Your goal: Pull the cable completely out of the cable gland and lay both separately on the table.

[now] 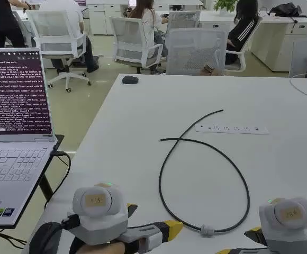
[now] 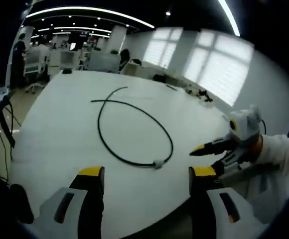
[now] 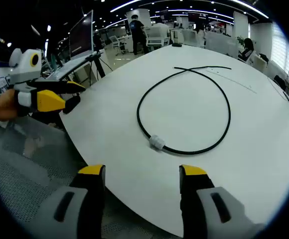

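The black cable (image 1: 160, 180) lies on the white table (image 1: 137, 174) in one big open loop. The loop's long axis runs from the near edge away from the person. At the far side the two ends cross: one end points away and to the right, toward a white power strip (image 1: 231, 128), and the other points left. The small pale cable gland (image 1: 207, 230) is threaded on the cable at the near end of the loop. It lies on its side with its axis along the cable, so it runs roughly across the head view.

The left gripper (image 2: 147, 172) is held at the near edge of the table with its yellow-tipped jaws spread wide and nothing between them. The gland sits just ahead of it and a little to the right. The right gripper (image 3: 142, 171) is also at the near edge, jaws wide apart and empty, with the gland just ahead of it. Neither gripper touches the cable or the gland.

An open laptop (image 1: 10, 159) stands to the left on a stand beside the table. Its dark screen is covered in lines of terminal text too small to read. A small tan label on top of each gripper carries marks that cannot be made out. A dark mouse (image 1: 129, 80) rests at the table's far edge
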